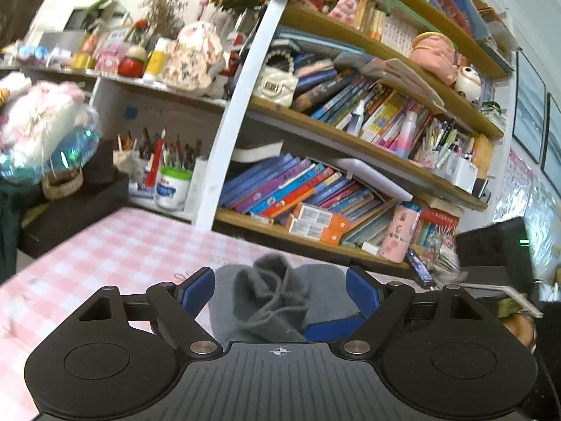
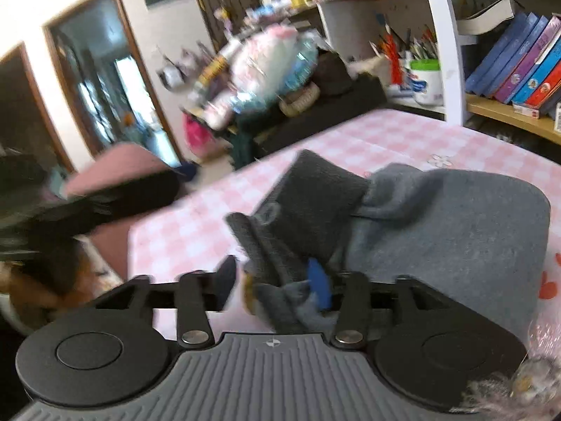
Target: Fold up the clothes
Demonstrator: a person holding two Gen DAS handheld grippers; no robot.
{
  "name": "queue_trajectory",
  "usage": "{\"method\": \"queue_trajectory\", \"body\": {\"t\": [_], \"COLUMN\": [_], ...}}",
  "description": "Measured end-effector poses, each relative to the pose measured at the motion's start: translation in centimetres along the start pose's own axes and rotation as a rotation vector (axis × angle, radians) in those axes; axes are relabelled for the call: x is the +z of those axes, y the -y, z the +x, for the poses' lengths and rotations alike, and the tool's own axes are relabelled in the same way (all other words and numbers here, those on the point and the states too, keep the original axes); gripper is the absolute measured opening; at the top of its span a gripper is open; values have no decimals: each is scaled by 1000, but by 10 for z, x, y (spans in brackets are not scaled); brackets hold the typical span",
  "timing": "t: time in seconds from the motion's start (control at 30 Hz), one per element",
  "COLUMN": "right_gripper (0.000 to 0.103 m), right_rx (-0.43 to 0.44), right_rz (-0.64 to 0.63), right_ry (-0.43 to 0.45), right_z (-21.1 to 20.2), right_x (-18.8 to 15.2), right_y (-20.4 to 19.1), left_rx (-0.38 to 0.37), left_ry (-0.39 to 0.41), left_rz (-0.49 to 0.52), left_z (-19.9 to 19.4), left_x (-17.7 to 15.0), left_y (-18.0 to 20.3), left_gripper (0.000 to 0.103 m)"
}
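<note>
A grey garment (image 2: 448, 231) lies folded on the pink checked tablecloth (image 2: 196, 231), with a darker grey bunched part (image 2: 315, 196) at its left end. In the left wrist view the garment (image 1: 277, 294) sits between the blue pads of my left gripper (image 1: 280, 289), which stands wide open around its bunched end without pinching it. My right gripper (image 2: 275, 280) has its jaws apart, with grey cloth lying across the right blue pad (image 2: 319, 282). The right view is blurred by motion.
A bookshelf (image 1: 350, 140) full of books and toys rises behind the table. Pen cups (image 1: 168, 172) and a dark box (image 1: 70, 210) stand at the far left. A black device (image 1: 498, 245) sits at the right. A doorway (image 2: 105, 80) and a pink chair (image 2: 122, 175) lie off the table's left edge.
</note>
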State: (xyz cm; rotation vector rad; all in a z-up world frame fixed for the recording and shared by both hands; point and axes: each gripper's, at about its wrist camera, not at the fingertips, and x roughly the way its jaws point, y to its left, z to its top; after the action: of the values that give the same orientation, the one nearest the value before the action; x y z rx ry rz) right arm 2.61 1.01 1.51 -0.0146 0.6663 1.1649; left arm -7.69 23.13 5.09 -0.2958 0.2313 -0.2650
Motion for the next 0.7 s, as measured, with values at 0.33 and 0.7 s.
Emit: {"method": "queue_trajectory", "body": {"t": [0.33,0.7], "right_gripper": [84,88], "right_rx": [-227,-347], "right_rz": [105,340], "right_ry": [176,141], "right_z": [-88,-87], "right_x": [-34,-54], "right_y": [23,69], "left_rx": [67,-54], "left_ry": [-105,13], "left_rz": [-4,-215], "left_z": [56,39], "left_x": [-5,14], "left_y": [6,-22], "left_gripper": [81,15]}}
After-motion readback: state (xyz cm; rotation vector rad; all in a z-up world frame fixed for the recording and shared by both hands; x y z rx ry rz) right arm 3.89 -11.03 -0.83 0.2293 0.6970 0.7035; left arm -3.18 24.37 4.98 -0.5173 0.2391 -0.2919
